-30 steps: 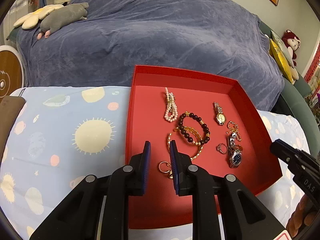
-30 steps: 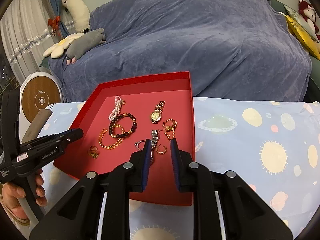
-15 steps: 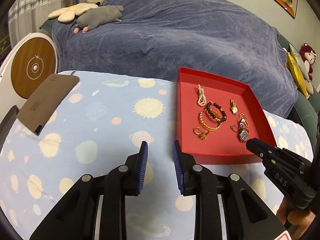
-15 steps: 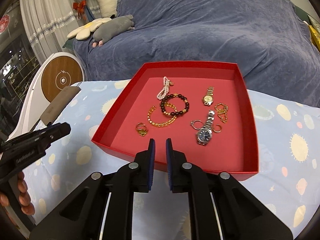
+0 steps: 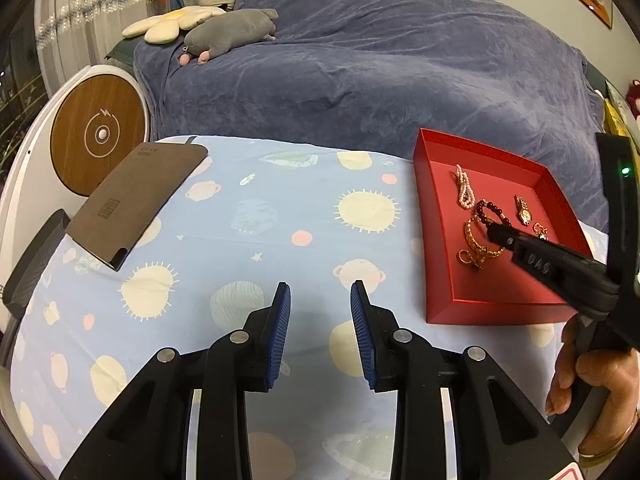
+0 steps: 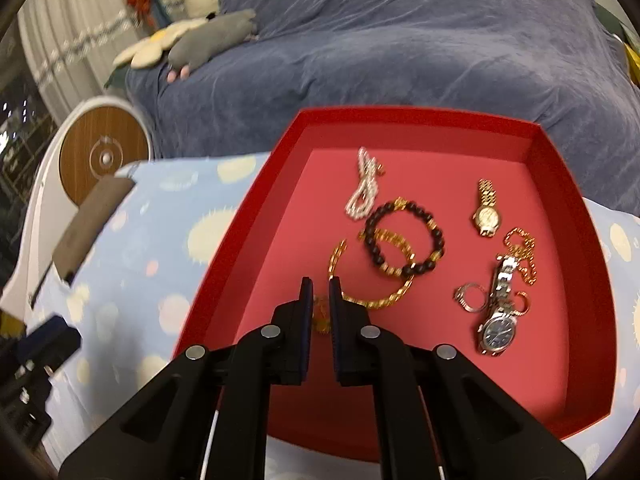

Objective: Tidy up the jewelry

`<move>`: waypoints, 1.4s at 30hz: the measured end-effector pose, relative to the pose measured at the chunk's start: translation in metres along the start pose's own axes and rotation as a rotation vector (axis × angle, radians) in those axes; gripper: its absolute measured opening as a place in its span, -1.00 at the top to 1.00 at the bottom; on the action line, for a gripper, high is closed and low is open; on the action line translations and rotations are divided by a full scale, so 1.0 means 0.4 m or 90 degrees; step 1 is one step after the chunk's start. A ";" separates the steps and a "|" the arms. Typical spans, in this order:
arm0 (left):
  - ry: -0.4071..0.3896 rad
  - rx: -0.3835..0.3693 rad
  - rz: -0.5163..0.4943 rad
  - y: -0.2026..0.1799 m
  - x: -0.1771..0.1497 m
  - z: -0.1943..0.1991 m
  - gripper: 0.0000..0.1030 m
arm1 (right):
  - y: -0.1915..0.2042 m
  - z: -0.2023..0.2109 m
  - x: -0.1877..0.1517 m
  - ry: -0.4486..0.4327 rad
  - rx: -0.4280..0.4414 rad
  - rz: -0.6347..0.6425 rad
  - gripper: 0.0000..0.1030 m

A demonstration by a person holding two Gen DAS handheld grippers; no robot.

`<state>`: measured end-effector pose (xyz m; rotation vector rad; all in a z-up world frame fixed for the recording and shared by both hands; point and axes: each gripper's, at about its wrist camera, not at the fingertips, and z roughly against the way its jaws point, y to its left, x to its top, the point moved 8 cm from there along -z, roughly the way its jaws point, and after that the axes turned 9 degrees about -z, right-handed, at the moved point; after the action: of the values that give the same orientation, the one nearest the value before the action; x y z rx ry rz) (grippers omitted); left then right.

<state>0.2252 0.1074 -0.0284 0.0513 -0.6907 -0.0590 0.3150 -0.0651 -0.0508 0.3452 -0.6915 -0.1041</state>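
A red tray (image 6: 248, 216) on the blue patterned cloth holds jewelry: a pearl strand (image 6: 362, 190), a dark bead bracelet (image 6: 404, 236), a gold chain bracelet (image 6: 372, 280), a gold watch (image 6: 486, 210), a silver watch (image 6: 498, 312), rings and a gold earring (image 6: 320, 316). My right gripper (image 6: 320, 282) reaches into the tray, its jaws nearly closed with a narrow gap around the earring. It also shows in the left wrist view (image 5: 496, 234) over the tray (image 5: 440, 280). My left gripper (image 5: 318, 296) is open and empty over the cloth, left of the tray.
A brown flat pouch (image 5: 136, 200) lies at the table's left edge. A round wooden-faced device (image 5: 98, 134) stands beyond it. A blue-covered sofa (image 5: 360, 60) with plush toys (image 5: 228, 36) lies behind the table.
My right gripper has moved forward into the tray, down to the gold earring. My left gripper has pulled back and left, away from the tray, and opened wider.
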 end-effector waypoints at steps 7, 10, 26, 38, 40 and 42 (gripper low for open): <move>-0.010 -0.027 -0.008 -0.063 0.007 0.016 0.27 | -0.064 0.170 -0.058 -0.008 -0.006 0.030 0.82; -0.006 -0.044 -0.019 -0.108 -0.002 0.025 0.27 | -0.115 0.248 -0.112 -0.004 -0.010 0.022 0.80; -0.005 -0.033 -0.099 -0.283 -0.049 0.032 -0.26 | -0.231 0.354 -0.271 0.014 -0.042 -0.004 0.15; -0.004 -0.036 -0.101 -0.314 -0.077 0.056 -0.57 | -0.199 0.382 -0.268 -0.024 -0.057 0.023 -0.37; -0.008 -0.029 -0.102 -0.321 -0.081 0.063 -0.62 | -0.200 0.390 -0.266 -0.031 -0.060 0.019 -0.45; -0.013 -0.022 -0.103 -0.325 -0.084 0.067 -0.64 | -0.200 0.397 -0.263 -0.039 -0.061 0.017 -0.48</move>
<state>0.1773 -0.0205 -0.0378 0.0731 -0.7044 -0.2274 0.1339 -0.1624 -0.0285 0.2413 -0.7492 -0.1222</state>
